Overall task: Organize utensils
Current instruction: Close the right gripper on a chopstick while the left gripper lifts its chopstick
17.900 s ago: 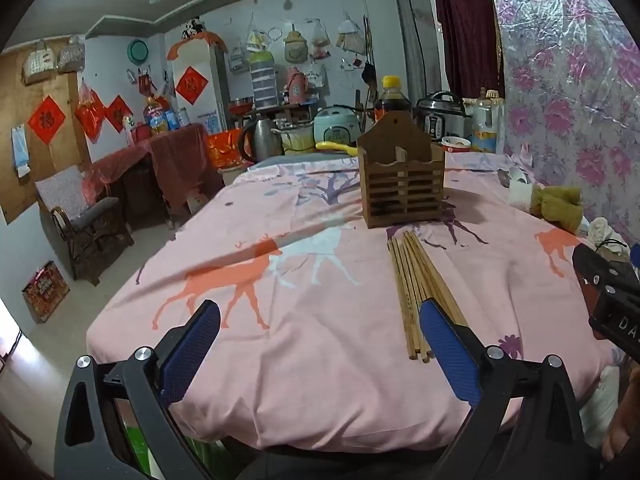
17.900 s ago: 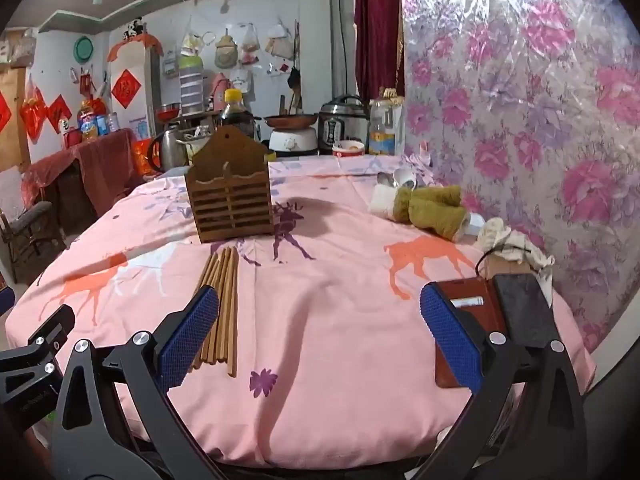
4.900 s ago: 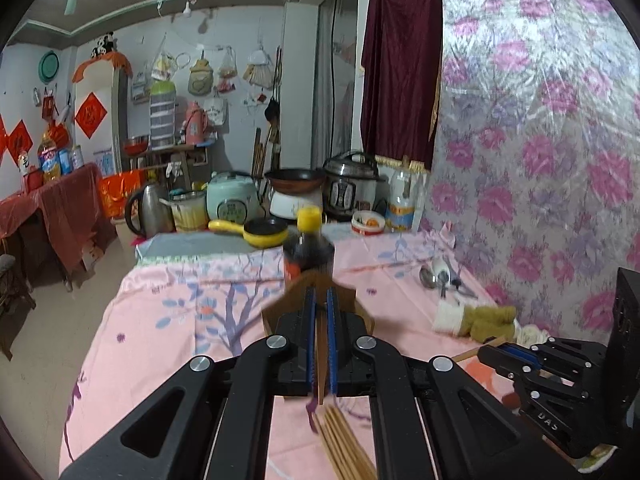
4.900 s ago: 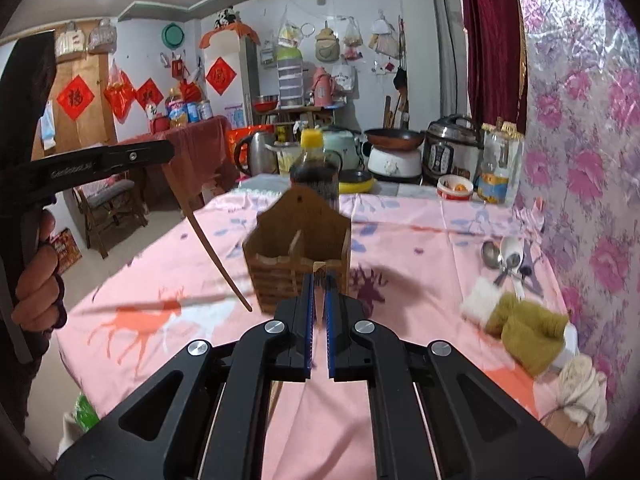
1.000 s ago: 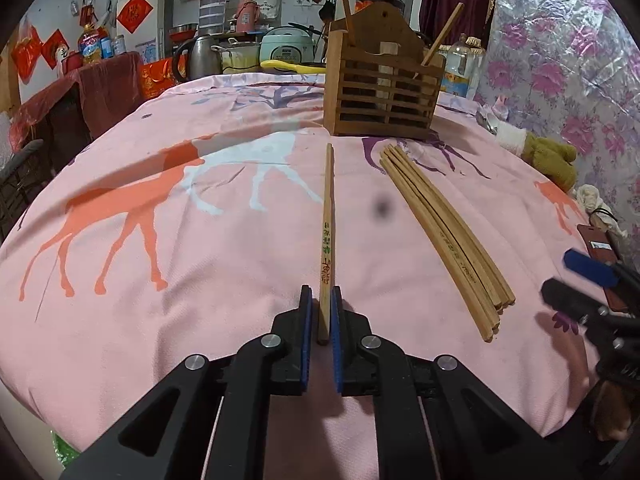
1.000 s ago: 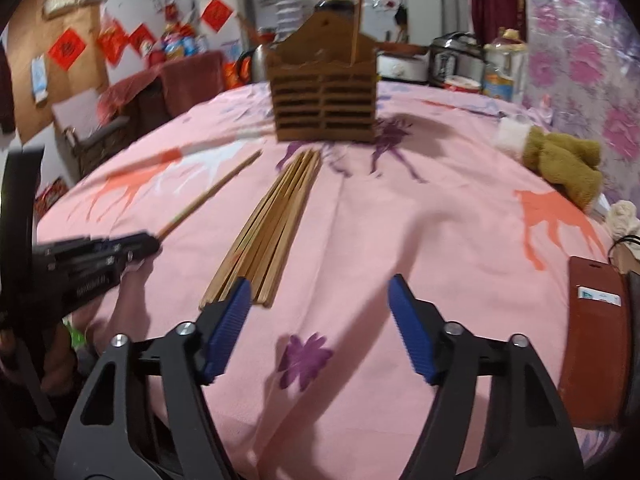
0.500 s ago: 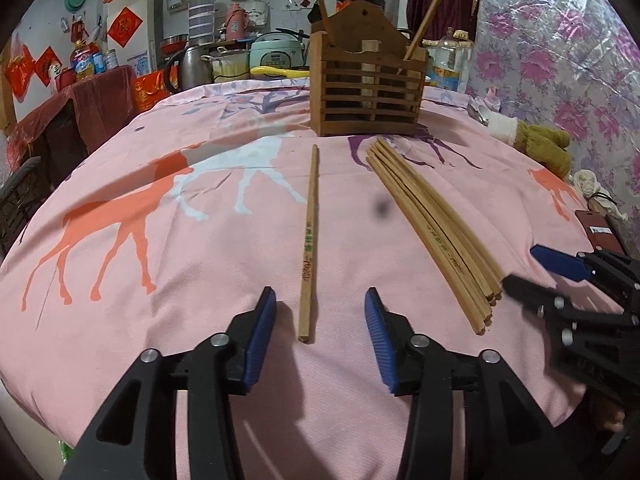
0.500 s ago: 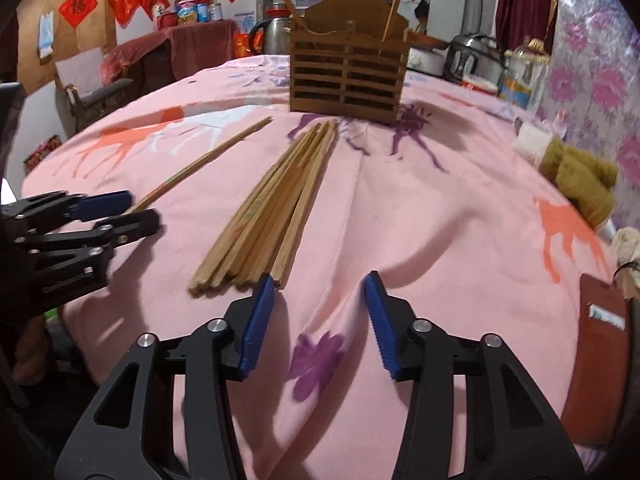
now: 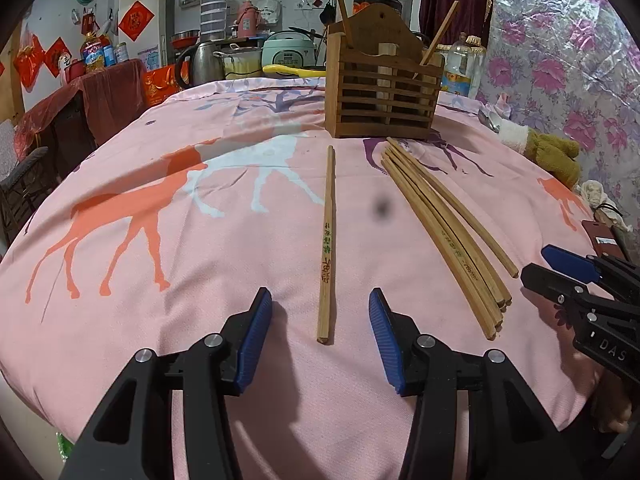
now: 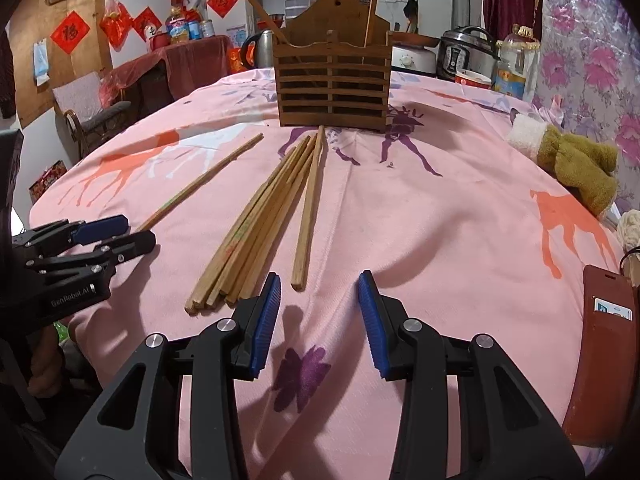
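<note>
Between the left gripper's opening jaws lies a green-lettered chopstick; right gripper "DAS" gapes empty.

On my left gripper, seen from my right wrist, white lettering on the black body reads "GenRobot.AI". On my right gripper, seen from my left wrist, I read "DAS" before the edge cuts it off. The red diamond paper on the far left wall carries the character "福". The lone chopstick near me has green and red characters too small to read.
</note>
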Action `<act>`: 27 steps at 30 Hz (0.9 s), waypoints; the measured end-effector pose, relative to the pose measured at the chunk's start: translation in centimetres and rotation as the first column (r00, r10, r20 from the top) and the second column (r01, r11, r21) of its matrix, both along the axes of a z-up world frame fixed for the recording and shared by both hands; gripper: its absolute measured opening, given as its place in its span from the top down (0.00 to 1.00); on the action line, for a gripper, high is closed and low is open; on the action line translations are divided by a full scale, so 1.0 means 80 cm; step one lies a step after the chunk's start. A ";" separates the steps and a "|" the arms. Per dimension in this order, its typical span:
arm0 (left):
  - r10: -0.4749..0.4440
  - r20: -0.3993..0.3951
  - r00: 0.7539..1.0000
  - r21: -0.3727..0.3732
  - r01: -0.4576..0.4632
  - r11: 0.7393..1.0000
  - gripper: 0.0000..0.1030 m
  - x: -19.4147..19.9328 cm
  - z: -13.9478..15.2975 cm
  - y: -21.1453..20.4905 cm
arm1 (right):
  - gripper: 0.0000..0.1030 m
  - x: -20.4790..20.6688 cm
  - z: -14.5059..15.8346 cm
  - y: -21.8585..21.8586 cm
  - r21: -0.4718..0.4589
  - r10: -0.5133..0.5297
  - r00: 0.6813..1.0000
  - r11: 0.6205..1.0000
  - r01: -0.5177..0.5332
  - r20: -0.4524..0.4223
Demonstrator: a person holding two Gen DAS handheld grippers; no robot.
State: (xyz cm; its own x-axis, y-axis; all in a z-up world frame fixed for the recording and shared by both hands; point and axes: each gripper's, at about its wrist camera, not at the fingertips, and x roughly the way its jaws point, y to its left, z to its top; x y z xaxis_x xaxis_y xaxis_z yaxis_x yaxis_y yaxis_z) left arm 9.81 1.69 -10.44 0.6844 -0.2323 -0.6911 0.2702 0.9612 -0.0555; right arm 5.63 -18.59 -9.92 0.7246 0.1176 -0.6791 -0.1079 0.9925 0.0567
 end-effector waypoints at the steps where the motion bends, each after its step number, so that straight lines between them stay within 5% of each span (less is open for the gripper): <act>1: 0.000 0.000 1.000 -0.001 0.000 1.000 0.52 0.000 0.000 0.000 | 0.64 0.002 0.000 0.001 0.001 0.004 1.000 1.000 -0.004 -0.001; 5: 0.003 -0.001 1.000 -0.004 -0.003 1.000 0.52 0.000 0.000 0.001 | 0.81 0.015 -0.005 0.009 0.008 0.030 0.999 1.000 -0.030 -0.032; 13: 0.006 -0.003 1.000 -0.009 -0.006 1.000 0.54 0.001 0.001 0.003 | 0.83 0.017 -0.011 0.002 0.041 0.017 0.998 0.999 -0.015 -0.063; 15: 0.007 -0.004 1.000 -0.011 -0.007 1.000 0.54 0.001 0.001 0.004 | 0.92 0.014 -0.010 0.004 0.019 0.001 0.999 1.000 0.000 -0.048; 23: 0.008 -0.001 1.000 -0.003 -0.008 1.000 0.55 0.001 0.001 0.003 | 0.90 0.015 -0.012 0.008 -0.011 0.002 0.999 1.000 -0.002 -0.041; 25: 0.015 0.001 1.000 -0.001 -0.015 1.000 0.69 0.001 0.000 0.003 | 0.92 0.013 -0.011 0.008 -0.014 0.000 0.999 1.000 0.000 -0.038; 27: 0.002 -0.012 1.000 -0.023 -0.002 1.000 0.94 0.003 0.000 0.006 | 0.93 0.012 -0.010 0.006 -0.008 -0.004 0.999 1.000 0.004 -0.032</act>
